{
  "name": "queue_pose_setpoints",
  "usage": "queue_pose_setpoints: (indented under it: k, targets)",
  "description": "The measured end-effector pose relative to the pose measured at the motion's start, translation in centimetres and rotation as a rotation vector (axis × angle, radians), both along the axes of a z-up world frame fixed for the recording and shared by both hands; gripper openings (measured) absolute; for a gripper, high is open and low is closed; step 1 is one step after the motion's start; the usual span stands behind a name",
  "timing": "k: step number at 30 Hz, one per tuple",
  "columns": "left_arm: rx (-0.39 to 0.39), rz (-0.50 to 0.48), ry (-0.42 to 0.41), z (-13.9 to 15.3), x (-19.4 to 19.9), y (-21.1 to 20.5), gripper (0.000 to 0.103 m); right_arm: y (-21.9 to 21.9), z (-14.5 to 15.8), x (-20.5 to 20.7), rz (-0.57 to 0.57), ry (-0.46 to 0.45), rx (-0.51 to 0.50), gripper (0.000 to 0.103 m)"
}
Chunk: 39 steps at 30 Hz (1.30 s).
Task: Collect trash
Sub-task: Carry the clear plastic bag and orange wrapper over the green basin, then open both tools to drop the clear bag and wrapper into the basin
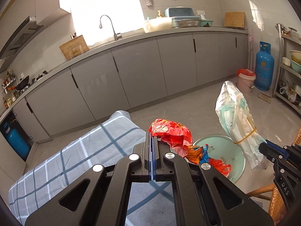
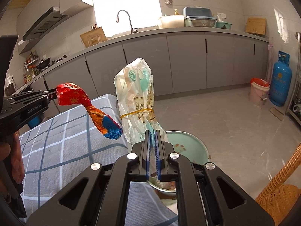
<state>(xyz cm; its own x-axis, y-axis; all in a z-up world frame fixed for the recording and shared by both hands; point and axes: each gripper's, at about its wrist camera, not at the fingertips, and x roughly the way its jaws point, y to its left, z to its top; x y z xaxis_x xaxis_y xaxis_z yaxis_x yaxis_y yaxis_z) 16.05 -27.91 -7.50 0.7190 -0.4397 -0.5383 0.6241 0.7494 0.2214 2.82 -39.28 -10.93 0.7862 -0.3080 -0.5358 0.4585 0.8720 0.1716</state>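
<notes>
- Pinched flat between the left gripper (image 1: 152,141) fingers is a red wrapper (image 2: 72,94), held by its top edge only; its twisted orange and blue tail hangs free in the air over the checked cloth (image 1: 79,146).
- Right gripper (image 2: 153,137) fingers are pressed on the bottom of a pale plastic bag (image 2: 137,94) tied with a rubber band (image 2: 137,112), so the bag stands tall above the grip.
- Risk: the thin wrapper could slide out of so slight a hold; the top-heavy bag could flop over or swing into the wrapper just beside it.
- Green basin (image 1: 239,156) on the floor below already holds scraps of red plastic.
- Pink bucket (image 2: 258,94) with a red liner stands well apart by the blue gas cylinder (image 2: 281,82); its contents cannot be seen.
</notes>
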Motion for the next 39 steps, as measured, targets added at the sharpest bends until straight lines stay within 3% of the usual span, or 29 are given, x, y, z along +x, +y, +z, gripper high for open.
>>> queue_pose_setpoints:
  k: [23,31,32,33,34,35,36,39]
  targets:
    - [0.036,-0.088,0.027,-2.9,0.3,-7.3,0.002,-6.2,-1.4,0.5,-0.074,0.02,0.029,0.007]
    - [0.056,-0.096,0.048,-4.7,1.2,-9.3,0.003,-7.9,-3.6,2.5,-0.066,0.066,0.057,0.01]
    - [0.061,-0.095,0.051,-4.9,1.3,-9.5,0.005,-7.9,-3.9,2.7,-0.073,0.072,0.052,0.011]
    - [0.067,-0.09,0.058,-5.3,1.5,-9.7,0.019,-8.2,-4.3,2.8,-0.092,0.071,0.045,0.012]
    - [0.066,-0.088,0.062,-5.6,1.7,-9.6,0.031,-8.3,-4.5,2.9,-0.093,0.067,0.055,0.025]
    - [0.064,-0.085,0.062,-5.7,1.7,-9.6,0.049,-8.5,-4.7,2.9,-0.097,0.066,0.064,0.031]
    - [0.061,-0.077,0.053,-5.8,1.7,-9.4,0.056,-8.5,-4.9,2.8,-0.102,0.067,0.063,0.033]
    - [0.071,-0.077,0.066,-6.2,1.8,-9.0,0.056,-8.4,-5.2,2.5,-0.115,0.073,0.069,0.034]
